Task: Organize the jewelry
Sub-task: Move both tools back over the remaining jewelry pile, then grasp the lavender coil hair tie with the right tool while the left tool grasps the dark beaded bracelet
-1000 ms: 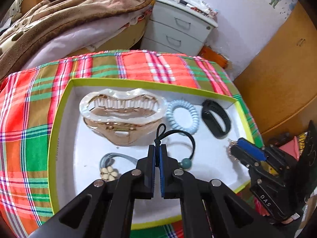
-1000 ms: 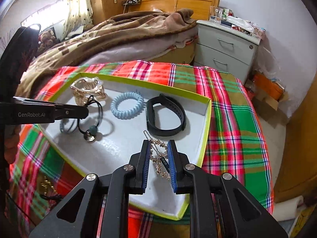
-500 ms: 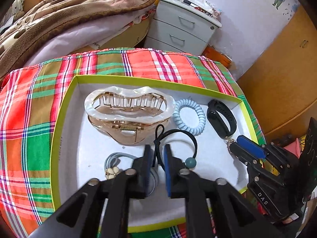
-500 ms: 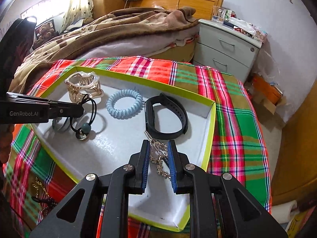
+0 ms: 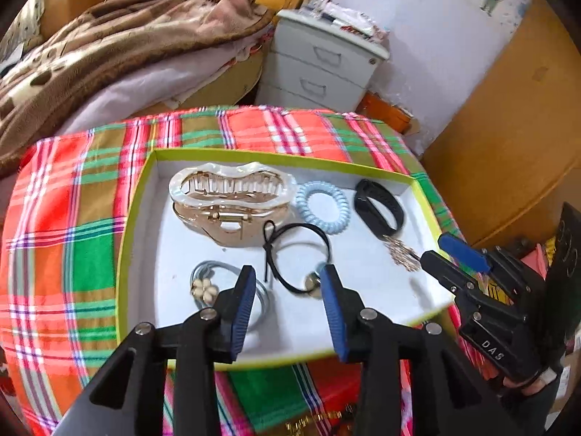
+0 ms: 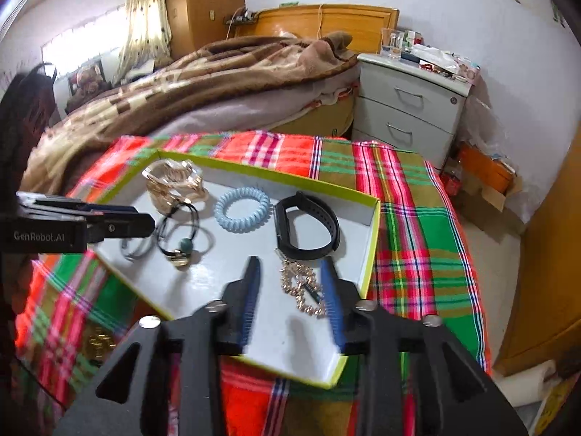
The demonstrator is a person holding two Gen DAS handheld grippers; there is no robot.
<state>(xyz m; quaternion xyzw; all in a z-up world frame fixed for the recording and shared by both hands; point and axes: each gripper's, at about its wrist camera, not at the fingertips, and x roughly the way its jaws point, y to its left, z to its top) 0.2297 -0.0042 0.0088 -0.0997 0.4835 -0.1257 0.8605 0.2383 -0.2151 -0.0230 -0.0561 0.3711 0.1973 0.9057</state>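
On the plaid tablecloth [image 5: 76, 225] sits the white tray [image 5: 366, 167] with its green rim, and everything sorted so far lies inside it: the big hair claw [image 5: 232, 196], black band [image 5: 379, 209], blue coil tie [image 5: 321, 206], black elastic [image 5: 290, 250] and gold chain [image 6: 301, 287]. Both tools have just let go. A second ago the left gripper [image 5: 287, 283] was pinched on the elastic's knot; now its jaws stand wide apart, the elastic flat on the tray floor between them. The right gripper [image 6: 290, 276] (half a second ago clamped on the chain) is likewise spread, chain resting below the band. Two pieces look placed; loose gold items remain outside the tray.
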